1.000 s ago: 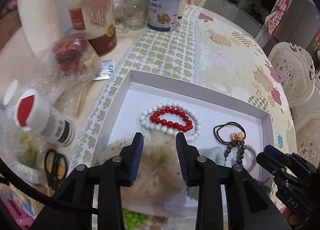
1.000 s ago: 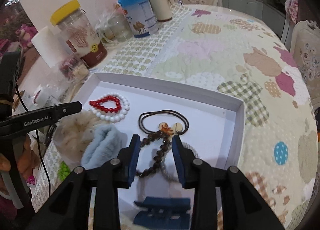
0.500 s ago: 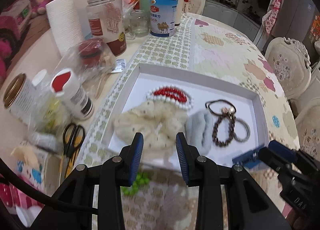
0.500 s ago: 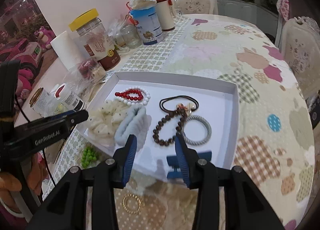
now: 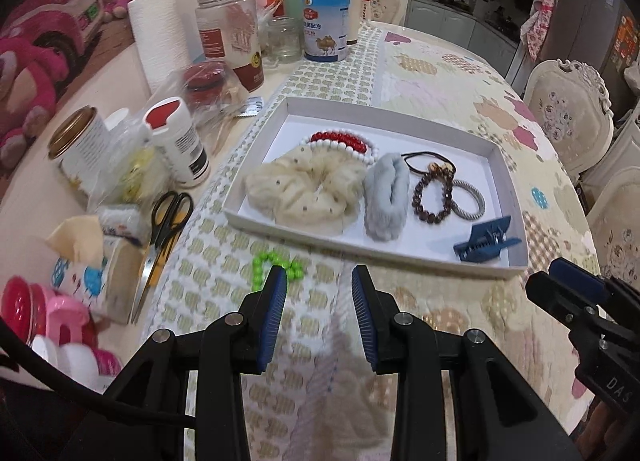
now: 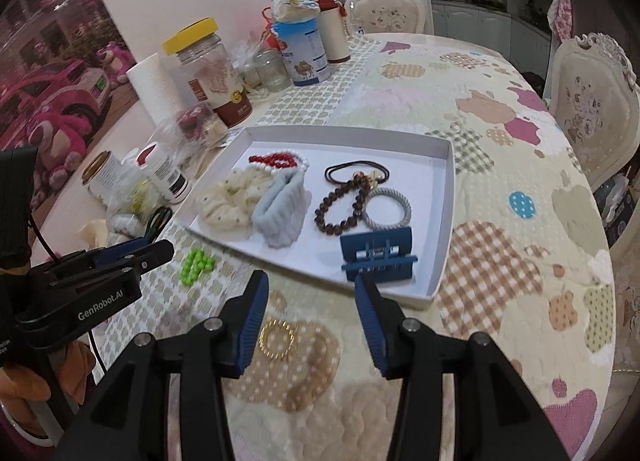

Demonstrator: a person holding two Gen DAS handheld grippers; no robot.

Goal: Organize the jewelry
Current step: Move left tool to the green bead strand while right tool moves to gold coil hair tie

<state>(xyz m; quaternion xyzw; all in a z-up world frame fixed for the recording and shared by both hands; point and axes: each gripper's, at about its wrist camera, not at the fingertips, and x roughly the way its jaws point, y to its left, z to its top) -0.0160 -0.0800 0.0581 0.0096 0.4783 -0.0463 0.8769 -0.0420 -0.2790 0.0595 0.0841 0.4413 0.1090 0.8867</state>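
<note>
Both grippers hovering above the quilted surface (image 6: 500,133), just short of the near edge of the white tray (image 5: 400,111), neither touching anything. Left gripper (image 5: 319,279): fingers (image 5: 274,313) apart, nothing between them, tips just beside the green bead bracelet (image 5: 276,263) lying on the cloth outside the tray's near wall. Right gripper (image 6: 312,287): fingers (image 6: 252,321) spread wide and empty, above the gold ring bracelet (image 6: 277,339) resting on the cloth below the left tip. Inside the tray, from left to right in the left wrist view: cream scrunchie (image 5: 304,187) overlapping the red and white bead bracelets (image 5: 342,143) behind it, pale blue fluffy scrunchie (image 5: 386,197) touching the cream one, dark brown bead bracelet (image 5: 434,195) lying partly over the thin black hair tie (image 5: 424,159) and against the grey hair elastic (image 5: 470,199), blue claw clip (image 5: 486,245) in the near right corner. Beyond the tray's left side, crowded together: black-handled scissors (image 5: 166,229), white bottle with red cap (image 5: 176,143), gold-rimmed tin (image 5: 82,145), paper towel roll (image 5: 160,35), yellow-lidded jar (image 5: 230,23), blue-and-white can (image 5: 326,23), small glass jar (image 5: 284,39). Cream upholstered chair (image 6: 592,101) off to the right of the surface.
</note>
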